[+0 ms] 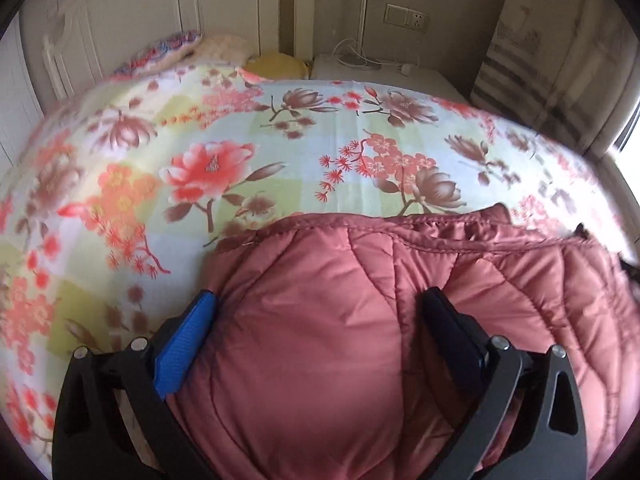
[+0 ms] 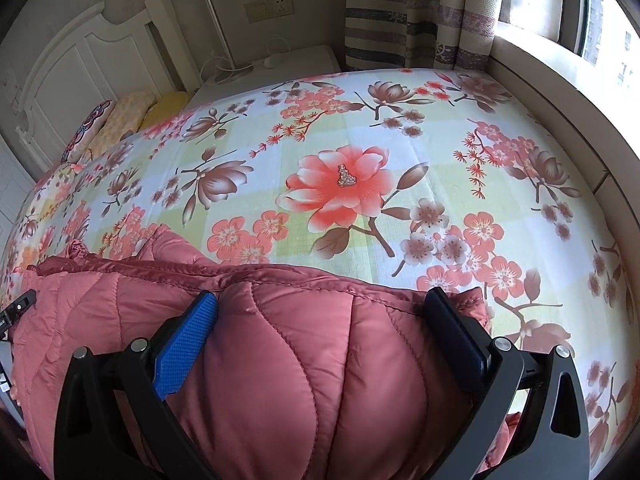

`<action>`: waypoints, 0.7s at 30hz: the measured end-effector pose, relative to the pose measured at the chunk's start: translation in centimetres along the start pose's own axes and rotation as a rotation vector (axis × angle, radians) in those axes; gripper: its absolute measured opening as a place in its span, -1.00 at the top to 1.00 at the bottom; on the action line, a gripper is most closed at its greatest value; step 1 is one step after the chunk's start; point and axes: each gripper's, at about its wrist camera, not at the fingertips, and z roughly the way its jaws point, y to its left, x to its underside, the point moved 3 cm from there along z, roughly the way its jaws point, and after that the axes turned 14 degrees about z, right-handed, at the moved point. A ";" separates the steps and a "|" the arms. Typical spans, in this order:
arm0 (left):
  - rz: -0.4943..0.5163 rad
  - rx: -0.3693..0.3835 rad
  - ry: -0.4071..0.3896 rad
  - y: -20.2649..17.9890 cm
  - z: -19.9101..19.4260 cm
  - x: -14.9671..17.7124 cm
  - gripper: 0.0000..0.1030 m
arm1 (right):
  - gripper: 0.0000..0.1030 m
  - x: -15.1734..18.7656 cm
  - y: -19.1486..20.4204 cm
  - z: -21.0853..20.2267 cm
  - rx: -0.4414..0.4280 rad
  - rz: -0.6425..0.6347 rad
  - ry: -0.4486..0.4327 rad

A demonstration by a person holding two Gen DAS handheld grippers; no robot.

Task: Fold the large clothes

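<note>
A pink quilted padded jacket lies on the flowered bed sheet. It also shows in the right wrist view. My left gripper has its jaws wide apart, with a thick bulge of the jacket between the fingers. My right gripper is also wide apart around a bulge of the jacket near its stitched edge. The blue pad and black pad touch the fabric at its sides. A bit of the other gripper shows at the left edge.
The bed sheet spreads far ahead. Pillows lie by the white headboard. A white bedside cabinet with cables stands beyond. Striped curtains and a window ledge run along the right.
</note>
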 end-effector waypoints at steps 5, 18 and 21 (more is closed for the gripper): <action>0.023 -0.037 -0.007 -0.2 -0.2 -0.1 -0.96 | -0.90 0.2 1.3 -2.5 0.103 -0.001 -0.049; 0.009 -0.029 -0.008 0.0 -0.2 -0.2 -0.96 | -0.90 12.1 11.3 -5.7 -0.153 -0.328 -0.044; 0.003 -0.021 -0.009 0.0 -0.2 -0.1 -0.96 | -0.90 10.3 8.6 -7.6 -0.057 -0.289 -0.114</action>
